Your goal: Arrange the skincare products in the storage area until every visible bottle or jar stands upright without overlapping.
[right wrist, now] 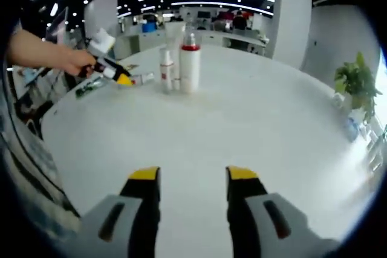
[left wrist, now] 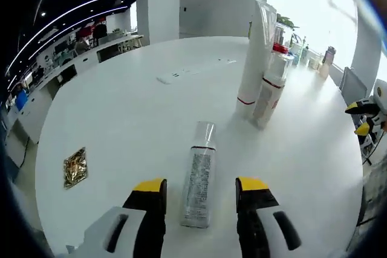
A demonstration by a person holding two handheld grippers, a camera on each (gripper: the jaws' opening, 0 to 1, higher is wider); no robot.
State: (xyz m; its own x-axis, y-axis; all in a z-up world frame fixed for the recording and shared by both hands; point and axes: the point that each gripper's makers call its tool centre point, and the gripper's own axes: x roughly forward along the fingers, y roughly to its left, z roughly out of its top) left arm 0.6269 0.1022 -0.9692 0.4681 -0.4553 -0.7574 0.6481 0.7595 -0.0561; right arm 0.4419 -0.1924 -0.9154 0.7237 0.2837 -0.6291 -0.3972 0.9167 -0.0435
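- Plainly, the left gripper (left wrist: 200,194) had its jaws spread wide on either side of a clear bottle (left wrist: 199,174), which lay flat on the white table (left wrist: 133,119), apparently not clamped.
- Far right stood a tall tube (left wrist: 255,58) and a red-capped bottle (left wrist: 270,86), touching.
- Near left lay a gold packet (left wrist: 75,166).
- The right gripper (right wrist: 192,179) hung apart-jawed, holding nothing, over bare table.

- Print on the lying bottle (left wrist: 199,176) is too blurred to read.
- Small gold packet (left wrist: 75,167): contents indeterminable.
- Items by the bright window (left wrist: 314,58) are washed out.
- In the right gripper view, the lying bottle (right wrist: 143,79) is partly hidden behind the left gripper (right wrist: 121,78).
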